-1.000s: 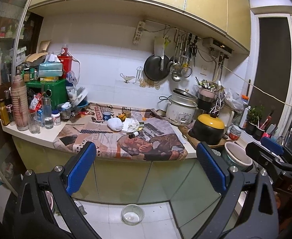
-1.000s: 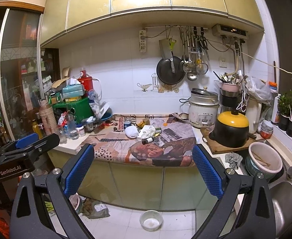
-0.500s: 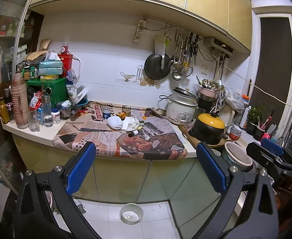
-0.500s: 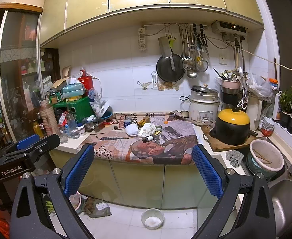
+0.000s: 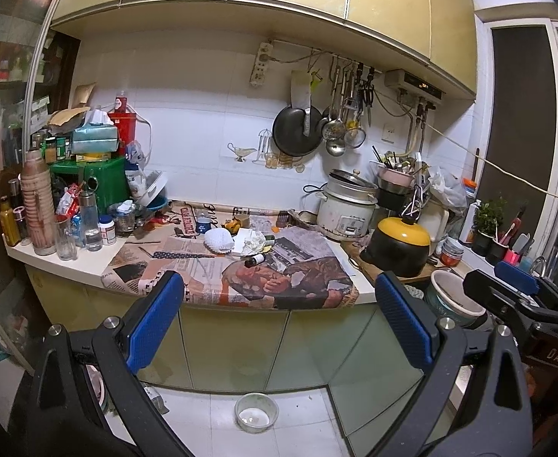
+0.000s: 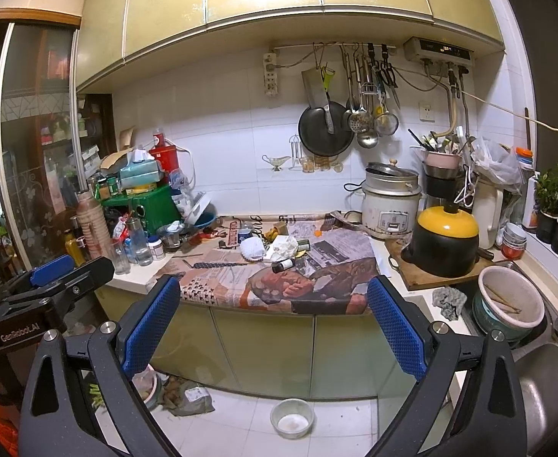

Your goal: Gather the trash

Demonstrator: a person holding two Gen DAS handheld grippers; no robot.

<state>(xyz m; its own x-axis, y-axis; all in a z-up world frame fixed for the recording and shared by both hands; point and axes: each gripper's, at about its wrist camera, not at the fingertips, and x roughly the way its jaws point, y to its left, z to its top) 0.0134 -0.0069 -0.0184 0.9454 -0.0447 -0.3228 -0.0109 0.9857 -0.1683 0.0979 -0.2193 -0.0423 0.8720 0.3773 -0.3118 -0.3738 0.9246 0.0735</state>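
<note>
I have my left gripper (image 5: 277,320) and right gripper (image 6: 273,323) both spread wide and empty, well back from the worktop (image 5: 50,257). The trash — crumpled paper (image 6: 284,245) beside a small brown bottle (image 6: 282,265) — lies on the newspaper (image 6: 317,285) there.
</note>
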